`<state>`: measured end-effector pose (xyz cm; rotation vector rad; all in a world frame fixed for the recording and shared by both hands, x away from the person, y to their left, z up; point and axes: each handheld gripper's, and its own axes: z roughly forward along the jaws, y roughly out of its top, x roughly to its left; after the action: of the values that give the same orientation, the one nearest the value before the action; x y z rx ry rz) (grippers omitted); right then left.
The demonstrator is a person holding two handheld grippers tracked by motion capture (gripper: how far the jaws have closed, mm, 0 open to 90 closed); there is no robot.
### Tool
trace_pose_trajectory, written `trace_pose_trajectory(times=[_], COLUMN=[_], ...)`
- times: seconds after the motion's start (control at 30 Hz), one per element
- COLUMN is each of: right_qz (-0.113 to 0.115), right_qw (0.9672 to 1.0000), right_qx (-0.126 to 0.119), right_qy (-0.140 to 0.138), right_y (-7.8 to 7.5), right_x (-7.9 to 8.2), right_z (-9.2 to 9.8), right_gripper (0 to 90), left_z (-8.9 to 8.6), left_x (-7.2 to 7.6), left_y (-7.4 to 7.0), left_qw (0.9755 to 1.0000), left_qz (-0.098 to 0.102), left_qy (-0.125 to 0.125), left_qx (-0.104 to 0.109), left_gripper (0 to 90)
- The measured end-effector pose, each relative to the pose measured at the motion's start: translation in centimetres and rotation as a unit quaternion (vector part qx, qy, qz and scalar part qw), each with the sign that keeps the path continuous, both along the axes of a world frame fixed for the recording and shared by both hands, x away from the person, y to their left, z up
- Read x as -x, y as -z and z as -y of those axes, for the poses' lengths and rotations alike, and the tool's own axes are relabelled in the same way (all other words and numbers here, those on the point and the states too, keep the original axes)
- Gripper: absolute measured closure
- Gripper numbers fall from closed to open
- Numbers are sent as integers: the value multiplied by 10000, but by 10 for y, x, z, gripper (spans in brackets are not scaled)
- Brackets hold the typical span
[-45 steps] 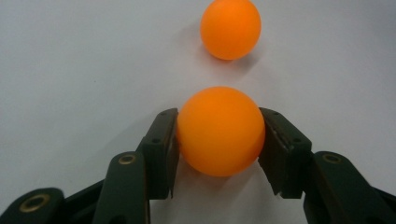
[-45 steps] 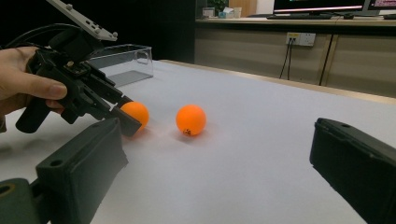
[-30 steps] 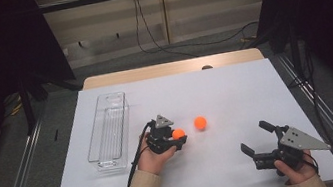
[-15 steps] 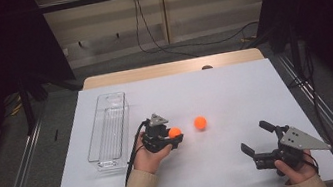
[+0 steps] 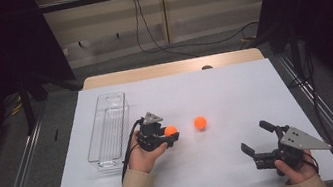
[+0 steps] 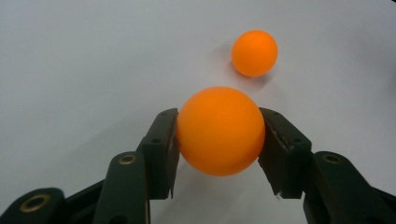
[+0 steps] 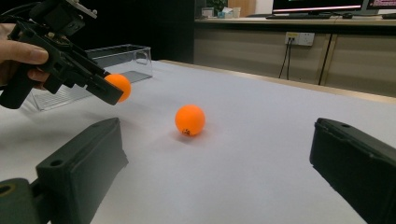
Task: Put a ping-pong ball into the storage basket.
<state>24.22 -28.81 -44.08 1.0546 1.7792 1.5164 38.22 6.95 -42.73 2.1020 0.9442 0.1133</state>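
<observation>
My left gripper is shut on an orange ball and holds it just above the white table, left of centre. In the left gripper view both black pads press on the sides of this ball. A second orange ball lies loose on the table a little to the right of it, also seen as the far ball. My right gripper stands open near the front right edge with nothing between its jaws. It looks at the loose ball and the left gripper with its held ball.
A clear plastic tray lies lengthwise at the table's left, close behind the left hand; it appears as the clear tray in the right gripper view. Metal rails run along both sides of the table. Cables hang at the back wall.
My left gripper has drifted slightly to the left with the ball in it. The right gripper and the loose ball have stayed where they were.
</observation>
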Motion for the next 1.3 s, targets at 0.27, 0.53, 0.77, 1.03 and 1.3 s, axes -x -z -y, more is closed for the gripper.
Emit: trace_pose_trajectory(times=[0.27, 0.53, 0.77, 1.03, 1.3], right_qz=[3, 1, 2, 6, 6], right_qw=[10000, 10000, 10000, 10000, 10000], right_qx=[3, 3, 3, 9, 0], right_qy=[-10, -7, -9, -11, -9], right_y=[0, 0, 0, 0, 0], right_x=[0, 0, 0, 1, 0], right_z=[0, 0, 0, 0, 0], right_gripper=[24, 24, 24, 24, 24], left_z=[-8, -16, -22, -30, -38], left_x=[-1, -3, -5, -6, -7], left_y=[-5, -11, -13, -16, -20], left_qw=[10000, 9999, 9998, 9997, 9994], left_qz=[9, 38, 22, -3, 19], left_qy=[-47, -97, -173, -251, -356], left_qx=[-17, -24, -22, -7, 26], left_gripper=[508, 507, 507, 508, 508])
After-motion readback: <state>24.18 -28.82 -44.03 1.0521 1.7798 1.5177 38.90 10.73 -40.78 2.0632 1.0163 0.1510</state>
